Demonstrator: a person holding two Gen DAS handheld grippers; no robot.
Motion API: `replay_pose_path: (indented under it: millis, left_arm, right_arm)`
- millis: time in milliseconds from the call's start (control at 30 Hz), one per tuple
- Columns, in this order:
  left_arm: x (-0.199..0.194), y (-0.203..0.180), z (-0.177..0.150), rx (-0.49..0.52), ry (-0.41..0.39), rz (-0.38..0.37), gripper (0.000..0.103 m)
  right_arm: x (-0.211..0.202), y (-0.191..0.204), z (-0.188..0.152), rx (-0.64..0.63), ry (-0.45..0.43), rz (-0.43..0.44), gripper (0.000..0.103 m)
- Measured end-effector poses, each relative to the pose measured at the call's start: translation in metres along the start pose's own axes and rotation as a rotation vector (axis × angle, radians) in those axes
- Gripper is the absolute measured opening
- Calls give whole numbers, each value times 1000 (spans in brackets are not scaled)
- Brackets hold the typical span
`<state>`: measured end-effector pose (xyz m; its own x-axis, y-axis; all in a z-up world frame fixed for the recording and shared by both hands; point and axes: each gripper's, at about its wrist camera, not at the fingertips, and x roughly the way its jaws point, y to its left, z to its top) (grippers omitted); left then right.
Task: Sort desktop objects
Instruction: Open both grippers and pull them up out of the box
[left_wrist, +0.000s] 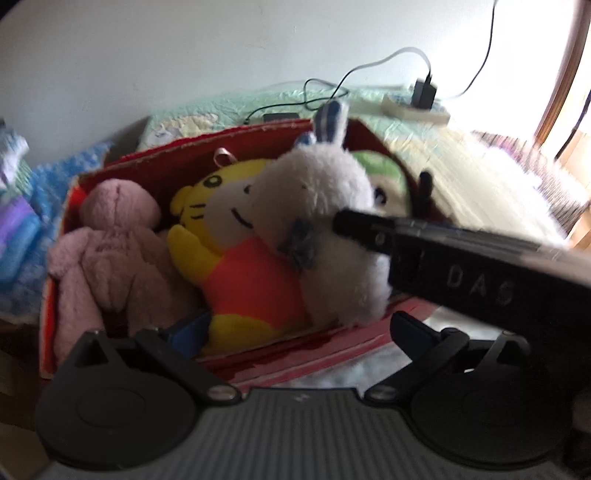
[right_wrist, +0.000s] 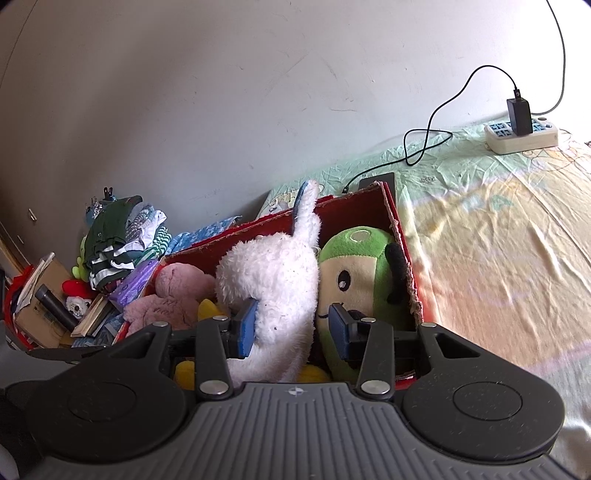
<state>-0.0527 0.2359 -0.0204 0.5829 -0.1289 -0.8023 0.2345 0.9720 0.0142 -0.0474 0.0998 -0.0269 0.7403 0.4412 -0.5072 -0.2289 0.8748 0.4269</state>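
Note:
A red cardboard box holds a pink plush, a yellow tiger plush, a white rabbit plush and a green plush. My right gripper is over the box, its blue pads on either side of the white rabbit's body with a gap on the right side. It also shows in the left wrist view, against the rabbit. My left gripper is open and empty at the box's near edge.
The box sits on a pale green and yellow bedsheet. A power strip with a black charger and cable lies at the back right. A heap of clothes and a box of clutter are on the left, by the wall.

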Motion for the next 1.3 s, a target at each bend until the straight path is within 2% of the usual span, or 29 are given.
replay_pose_path:
  millis: [67,167,267,367,467,567,767,833,1067,1300]
  left_arm:
    - [1,-10,-4,44,-8,37,102]
    - [-5,-14,-7,36,-34,52,102]
    - [-12,-13,-7,14,-27,71,102]
    - [-31,-12,-9,-19,-54,77,102]
    - [-49,-13,-11,-69,-81,109,102]
    - [-62,-16,-12,-126,-83,99,102]
    - [-68,-49,-7,-162,-59,64,102]
    - [-64,-63,-8,-152,-38,60,102]
    - [-44,-112,-5,-141,36,80,102]
    - [-27,-151,-1,-120,68,89,102]
  right_arm:
    - [-1,0,-2,-8,-6,-3,42]
    - [-3,-3,-2,6,-6,5,43]
    - [-5,-9,-1,43,9,32,43]
    - [-10,-16,4,95,27,73,43]
    - [-23,-15,11,74,10,85,43]
    - [-36,-17,18,64,-13,94,42]
    - [-64,-30,27,73,-39,112,43]
    - [-71,-37,30,66,-44,91,48]
    - [-90,-72,31,61,-9,-41,50]
    - [-103,-108,21,98,43,-162,51]
